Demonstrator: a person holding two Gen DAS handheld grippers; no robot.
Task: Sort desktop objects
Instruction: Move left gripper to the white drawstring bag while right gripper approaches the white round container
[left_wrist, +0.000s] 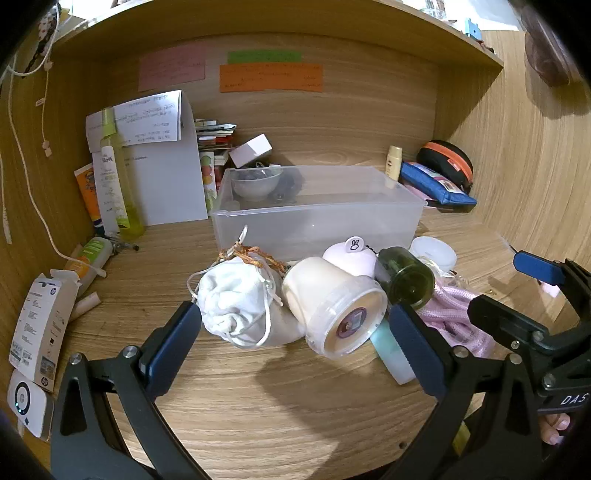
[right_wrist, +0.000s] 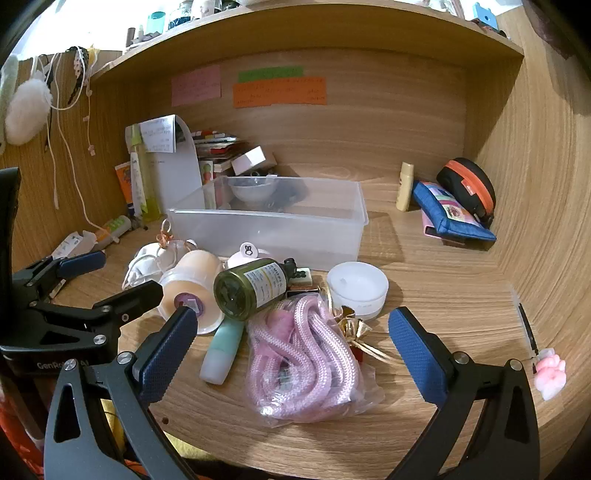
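Note:
A clear plastic bin (left_wrist: 317, 218) (right_wrist: 266, 229) stands mid-desk with a small bowl (left_wrist: 256, 182) at its back left. In front of it lies a clutter: a white drawstring pouch (left_wrist: 236, 299), a cream tub (left_wrist: 332, 302) (right_wrist: 192, 288) on its side, a dark green bottle (left_wrist: 406, 277) (right_wrist: 251, 288), a mint tube (right_wrist: 221, 350), bagged pink rope (right_wrist: 306, 358) and a white round jar (right_wrist: 358, 288). My left gripper (left_wrist: 295, 339) is open and empty, just short of the pouch and tub. My right gripper (right_wrist: 291, 354) is open and empty, around the pink rope.
Bottles, tubes and papers (left_wrist: 155, 158) stand at back left. A white box (left_wrist: 40, 325) and a device (left_wrist: 26, 402) lie at the left. A blue pouch (right_wrist: 450, 214) and black-orange case (right_wrist: 469, 188) sit at back right. A pink charm (right_wrist: 550, 373) lies at far right.

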